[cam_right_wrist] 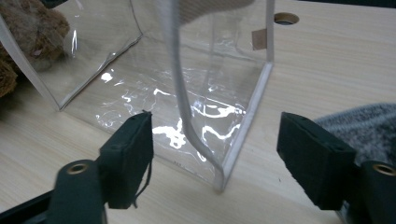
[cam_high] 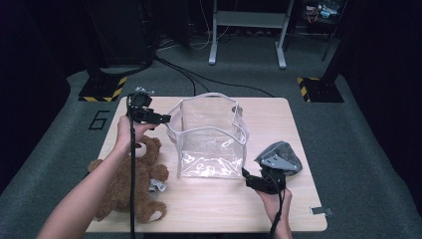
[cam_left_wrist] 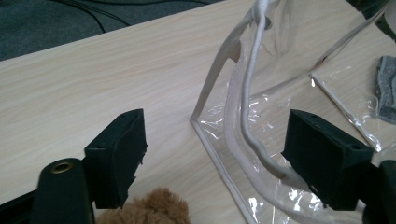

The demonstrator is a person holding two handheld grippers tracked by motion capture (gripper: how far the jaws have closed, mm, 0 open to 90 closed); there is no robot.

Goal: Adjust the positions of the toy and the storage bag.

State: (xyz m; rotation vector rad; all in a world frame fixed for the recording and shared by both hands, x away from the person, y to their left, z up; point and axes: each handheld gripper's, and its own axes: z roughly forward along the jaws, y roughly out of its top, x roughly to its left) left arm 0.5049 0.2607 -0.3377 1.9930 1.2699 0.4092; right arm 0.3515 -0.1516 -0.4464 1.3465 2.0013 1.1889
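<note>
My left fingers (cam_high: 164, 118) and right fingers (cam_high: 247, 175) are wide open and hold nothing, so the floppy see-through bag (cam_high: 209, 137) in the middle of the table (cam_high: 298, 209) might sag or tip over.

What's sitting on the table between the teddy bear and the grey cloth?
The clear plastic bag stands upright and open between the teddy bear and the grey cloth, plainest in the high view.
</note>
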